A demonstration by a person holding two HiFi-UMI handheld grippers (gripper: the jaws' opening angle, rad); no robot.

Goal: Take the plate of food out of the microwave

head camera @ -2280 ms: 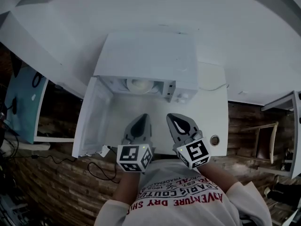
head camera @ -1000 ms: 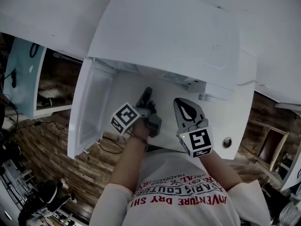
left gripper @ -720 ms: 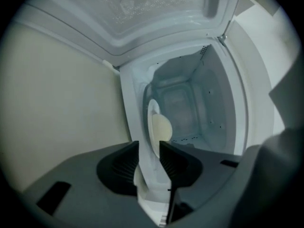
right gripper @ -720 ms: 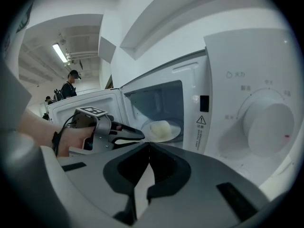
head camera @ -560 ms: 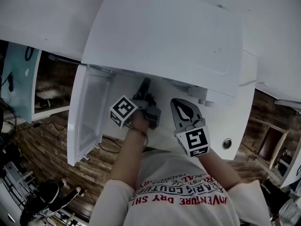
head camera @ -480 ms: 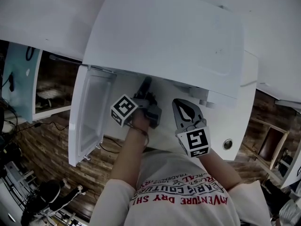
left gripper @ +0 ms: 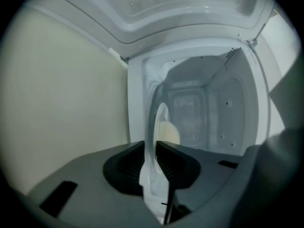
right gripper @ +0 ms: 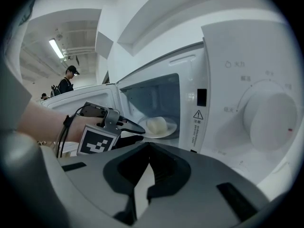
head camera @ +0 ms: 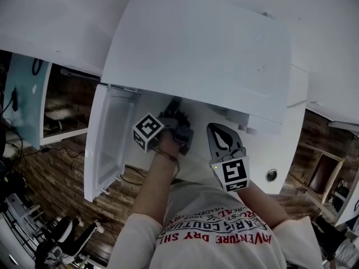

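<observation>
As the left gripper (left gripper: 151,146) closes its jaws on the plate (right gripper: 169,128) rim inside the microwave (head camera: 202,55), so shallow a pinch could tip it and spill the food (right gripper: 156,124).

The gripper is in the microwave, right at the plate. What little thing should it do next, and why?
Probably finish squeezing before pulling anything. The left gripper has its jaws closing with the rim of the plate between them, and the plate, with the food on it, sits inside the microwave. A firm hold first should keep it from slipping or tipping on the way out.
</observation>
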